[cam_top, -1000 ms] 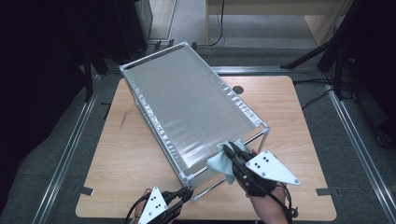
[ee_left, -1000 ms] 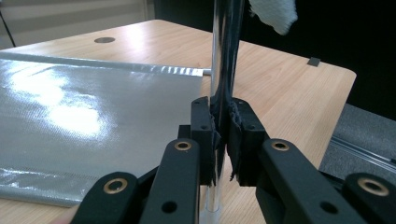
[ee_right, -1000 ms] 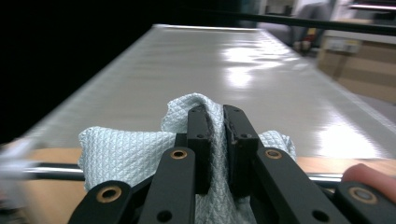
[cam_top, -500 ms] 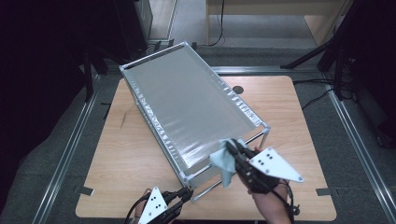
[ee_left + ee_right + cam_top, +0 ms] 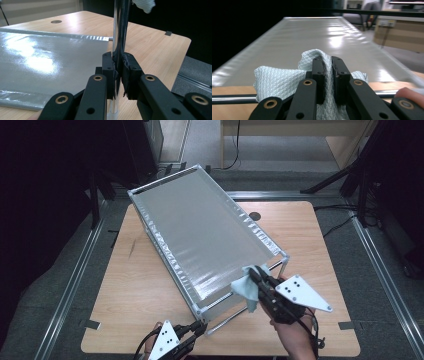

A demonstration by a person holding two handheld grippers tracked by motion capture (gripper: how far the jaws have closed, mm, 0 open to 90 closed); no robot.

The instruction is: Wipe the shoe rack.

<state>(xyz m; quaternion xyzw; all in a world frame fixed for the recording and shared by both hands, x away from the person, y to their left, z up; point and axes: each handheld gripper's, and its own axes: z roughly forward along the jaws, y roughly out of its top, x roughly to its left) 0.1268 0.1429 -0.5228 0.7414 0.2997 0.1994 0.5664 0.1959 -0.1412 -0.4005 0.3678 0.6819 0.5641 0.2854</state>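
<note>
We see right gripper [image 5: 256,276] lower right of centre in high view, jaws clenched on pale blue cloth [image 5: 246,289]; in right gripper view cloth [image 5: 287,80] bunches around jaws at bottom centre. Cloth rests on near corner of rack's silver top sheet [image 5: 200,235]. Left gripper [image 5: 201,327] at bottom edge, left of centre, jaws clamped on rack's chrome leg [image 5: 120,27]. Rack [image 5: 284,255] stands diagonally across wooden table [image 5: 310,230], running upper left to lower right.
</note>
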